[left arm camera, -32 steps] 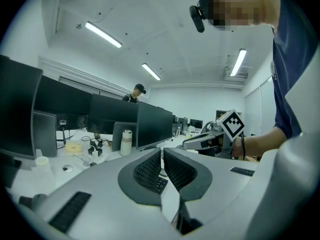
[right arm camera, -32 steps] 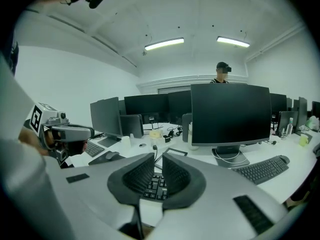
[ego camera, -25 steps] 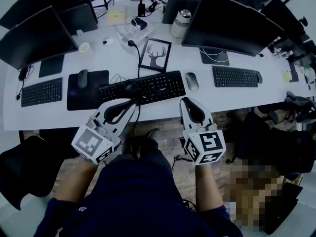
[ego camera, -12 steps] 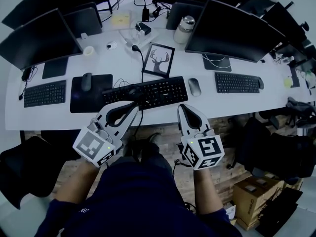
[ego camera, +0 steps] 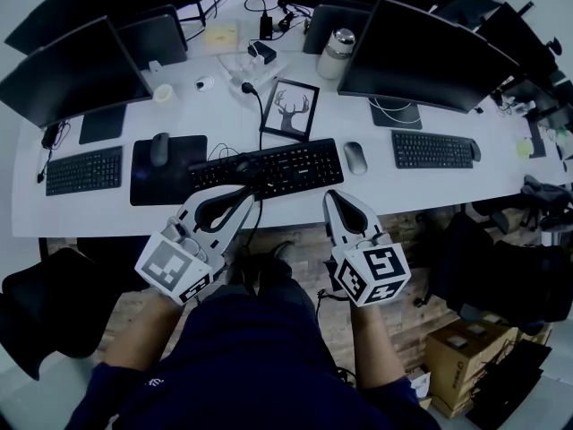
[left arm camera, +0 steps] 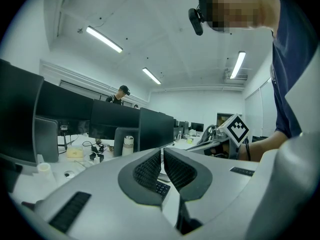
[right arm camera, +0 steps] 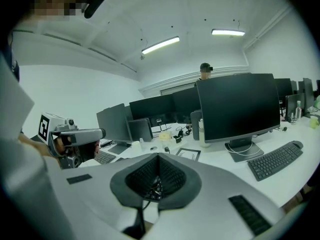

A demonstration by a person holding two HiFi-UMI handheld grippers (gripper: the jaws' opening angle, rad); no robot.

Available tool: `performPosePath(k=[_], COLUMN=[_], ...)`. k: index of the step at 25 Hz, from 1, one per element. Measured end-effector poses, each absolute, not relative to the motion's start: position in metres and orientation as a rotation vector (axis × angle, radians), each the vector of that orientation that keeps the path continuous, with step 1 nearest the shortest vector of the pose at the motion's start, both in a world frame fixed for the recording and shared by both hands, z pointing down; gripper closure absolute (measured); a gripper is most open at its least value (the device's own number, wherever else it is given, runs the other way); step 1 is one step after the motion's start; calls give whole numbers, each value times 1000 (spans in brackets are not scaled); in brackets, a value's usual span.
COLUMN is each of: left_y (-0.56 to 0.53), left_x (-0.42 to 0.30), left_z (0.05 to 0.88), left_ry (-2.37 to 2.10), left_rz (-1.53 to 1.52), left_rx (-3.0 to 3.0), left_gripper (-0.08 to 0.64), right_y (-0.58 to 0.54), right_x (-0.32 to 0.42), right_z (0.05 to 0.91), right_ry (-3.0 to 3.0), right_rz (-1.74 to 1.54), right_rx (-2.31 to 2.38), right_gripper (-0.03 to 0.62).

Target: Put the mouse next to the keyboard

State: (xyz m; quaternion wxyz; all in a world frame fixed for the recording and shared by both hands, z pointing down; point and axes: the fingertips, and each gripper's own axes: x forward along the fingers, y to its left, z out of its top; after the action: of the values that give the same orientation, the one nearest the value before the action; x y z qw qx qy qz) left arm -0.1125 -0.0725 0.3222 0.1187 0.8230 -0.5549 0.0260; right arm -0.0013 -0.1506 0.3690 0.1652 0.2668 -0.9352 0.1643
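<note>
Lying on the white tabletop [ego camera: 403, 184], the mouse [ego camera: 355, 158] sits just beside the right end of the central black keyboard [ego camera: 269, 168], apart from it by a thin strip of bare surface and untouched by either tool. The left gripper [ego camera: 243, 193] is held at the near edge of the tabletop, its tip pointing toward the keyboard's front-left part. In the left gripper view its ribbed fingers [left arm camera: 147, 171] stand almost together, with only a narrow slit between them and nothing in it. The right gripper [ego camera: 333, 195] is held just short of the tabletop's near edge, below the keyboard's right end and near the mouse but apart from it. In the right gripper view its fingers [right arm camera: 145, 176] meet at the tips and are closed on nothing. To the left of the keyboard a second mouse [ego camera: 159, 148] rests on a black mouse pad [ego camera: 183, 184]. Behind the keyboard stands a framed deer picture [ego camera: 288, 108], and a large dark monitor [ego camera: 421, 56] stands further right. The person's arms and dark clothing fill the lower part of the head view.
</note>
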Motion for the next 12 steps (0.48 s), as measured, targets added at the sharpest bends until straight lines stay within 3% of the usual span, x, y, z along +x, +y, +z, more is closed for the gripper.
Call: performPosePath(k=[12], left_y=[-76], left_x=[-106], left_z=[328], left_ry=[-1597], left_rz=[81], left_rx=[2407], left_gripper=[517], right_y=[-156], right_x=[5], right_z=[378], right_ry=[-2648], right_rz=[500], right_rx=[760], right_gripper=[591])
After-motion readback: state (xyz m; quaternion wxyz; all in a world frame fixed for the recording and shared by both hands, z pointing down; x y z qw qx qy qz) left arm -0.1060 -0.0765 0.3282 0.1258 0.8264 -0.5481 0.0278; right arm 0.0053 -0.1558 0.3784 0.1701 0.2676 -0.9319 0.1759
